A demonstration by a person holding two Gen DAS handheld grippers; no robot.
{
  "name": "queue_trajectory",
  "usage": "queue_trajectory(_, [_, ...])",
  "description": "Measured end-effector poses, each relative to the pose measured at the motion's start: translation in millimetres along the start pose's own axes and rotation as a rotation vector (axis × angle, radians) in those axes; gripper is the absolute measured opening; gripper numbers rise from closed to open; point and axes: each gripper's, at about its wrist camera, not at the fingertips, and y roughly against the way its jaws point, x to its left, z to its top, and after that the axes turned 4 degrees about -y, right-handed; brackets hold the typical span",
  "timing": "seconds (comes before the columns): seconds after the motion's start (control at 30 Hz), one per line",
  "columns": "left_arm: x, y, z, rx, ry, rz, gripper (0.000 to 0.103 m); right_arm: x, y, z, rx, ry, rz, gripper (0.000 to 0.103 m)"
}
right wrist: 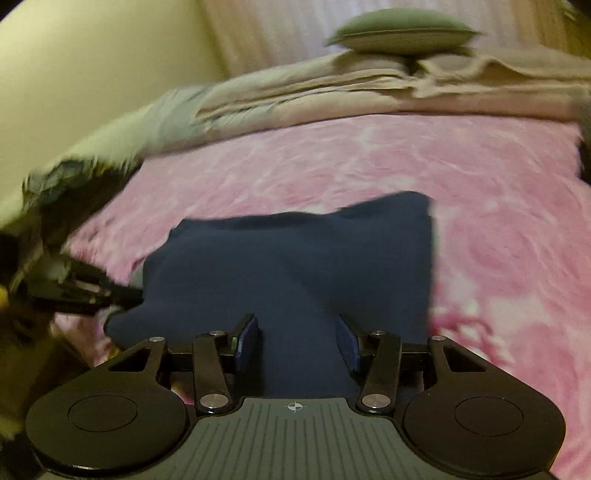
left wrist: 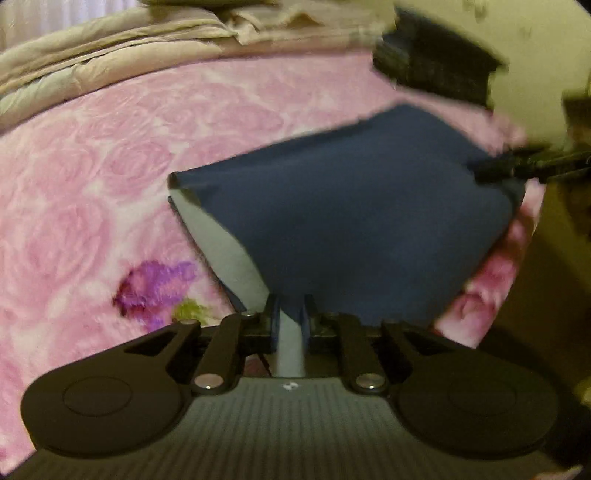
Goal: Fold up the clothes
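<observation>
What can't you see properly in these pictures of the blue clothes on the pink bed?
- Blue garment, both views: bunched and blurred, so its type is unclear.
- Right gripper, right wrist view: jaws wide around blue cloth; whether they press it is unclear.
- Garment's near edge, left wrist view: hidden behind the left gripper.
- Dark object, left wrist view: blurred, unidentifiable.

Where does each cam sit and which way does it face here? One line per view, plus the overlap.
Left wrist: on the left gripper, angled down over the pink bedspread; its narrow jaws pinch the navy garment with a grey layer; the right gripper shows at right.
Right wrist: on the right gripper, facing the folded beige blankets and grey pillow; jaws apart with navy cloth between; the left gripper shows at left.
Shared: garment, bedspread, blankets, each other's gripper.
</observation>
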Motion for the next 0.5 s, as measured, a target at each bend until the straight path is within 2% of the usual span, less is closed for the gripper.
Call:
queue_trajectory(0.07, [3.8, 5.5, 2.4, -0.001, 0.015, 0.036, 0.011, -3.3, 11.2, 1.7, -0.006, 0.014, -0.035, 0.049])
queue_trajectory(0.2, [-6.2, 27.4, 1.4, -0.033, -0.059, 0.120, 0.010, 16.0, 31.5, 7.1, -0.029, 0.106, -0.128, 0.053])
queue_trajectory(0.27, [-19.2, 41.2, -0.1, -0.064, -0.134, 0.167, 0.023, 32.4, 44.0, -3.9, -0.064, 0.209, -0.174, 0.100])
queue_trajectory(0.3, [-27.4, 48.4, -2.0, -0.081, -0.180, 0.189, 0.027, 41.4, 50.1, -12.5, -0.090, 0.280, -0.184, 0.101])
queue_trajectory(0.37, [-45.6, 61.7, -9.8, -0.101, -0.270, 0.213, 0.030, 56.6, 52.7, -26.5, -0.077, 0.397, -0.206, 0.101])
queue_trajectory(0.43, [-58.3, 67.7, -19.9, -0.093, -0.291, 0.187, 0.030, 68.3, 50.3, -43.0, -0.063, 0.488, -0.248, 0.101])
queue_trajectory(0.5, [-67.7, 70.5, -30.0, -0.078, -0.285, 0.148, 0.030, 73.6, 47.2, -56.3, -0.054, 0.526, -0.262, 0.101])
